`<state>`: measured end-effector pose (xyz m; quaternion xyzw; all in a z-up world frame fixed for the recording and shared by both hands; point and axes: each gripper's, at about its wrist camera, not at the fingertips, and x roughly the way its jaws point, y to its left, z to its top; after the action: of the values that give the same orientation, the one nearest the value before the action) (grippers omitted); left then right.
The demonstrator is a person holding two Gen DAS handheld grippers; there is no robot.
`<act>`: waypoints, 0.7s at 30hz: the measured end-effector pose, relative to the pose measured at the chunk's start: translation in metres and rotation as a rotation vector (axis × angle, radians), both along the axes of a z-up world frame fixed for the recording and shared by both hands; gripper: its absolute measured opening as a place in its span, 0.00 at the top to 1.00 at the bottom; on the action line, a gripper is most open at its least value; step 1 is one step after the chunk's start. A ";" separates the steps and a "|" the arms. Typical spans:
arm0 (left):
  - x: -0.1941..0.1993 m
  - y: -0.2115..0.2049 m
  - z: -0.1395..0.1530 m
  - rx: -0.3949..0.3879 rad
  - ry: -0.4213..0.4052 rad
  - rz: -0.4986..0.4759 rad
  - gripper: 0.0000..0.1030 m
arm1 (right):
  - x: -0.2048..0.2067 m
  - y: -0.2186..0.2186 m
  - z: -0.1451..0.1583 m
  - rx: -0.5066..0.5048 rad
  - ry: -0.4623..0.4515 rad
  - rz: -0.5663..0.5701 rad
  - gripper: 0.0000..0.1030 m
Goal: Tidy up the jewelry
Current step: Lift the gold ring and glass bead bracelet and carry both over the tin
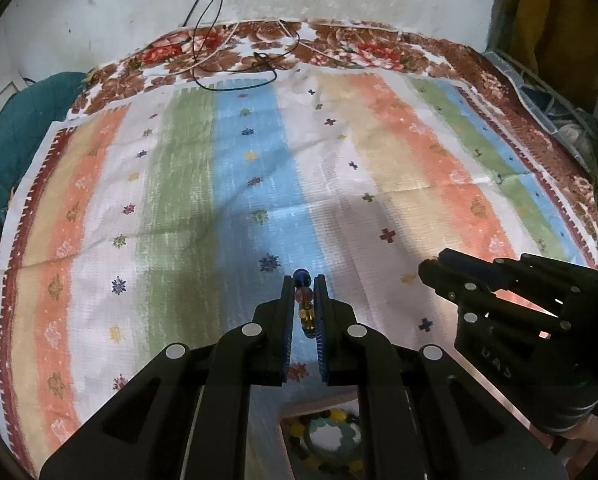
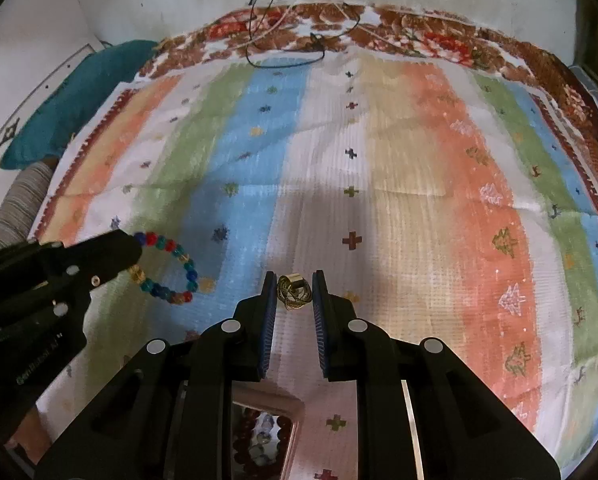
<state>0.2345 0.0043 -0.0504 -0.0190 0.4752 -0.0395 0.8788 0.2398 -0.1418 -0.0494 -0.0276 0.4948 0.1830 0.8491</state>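
Striped cloth (image 1: 259,168) below — left gripper (image 1: 303,280) fingers clamp a beaded bracelet (image 2: 171,276); right gripper (image 2: 295,280) fingers narrowly pinch a gold ring (image 2: 294,291).

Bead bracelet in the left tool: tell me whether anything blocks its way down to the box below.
Nothing visible does. The bead bracelet hangs from the left tool above the striped cloth; the box sits beneath the tool, mostly hidden, already holding beads.
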 end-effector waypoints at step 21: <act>-0.049 -0.011 0.037 -0.039 -0.095 -0.029 0.91 | -0.045 -0.007 0.032 0.007 -0.096 0.023 0.82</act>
<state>0.1856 -0.0071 -0.0139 -0.0271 0.4323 -0.0624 0.8992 0.1946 -0.1486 -0.0178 -0.0391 0.4526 0.1930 0.8697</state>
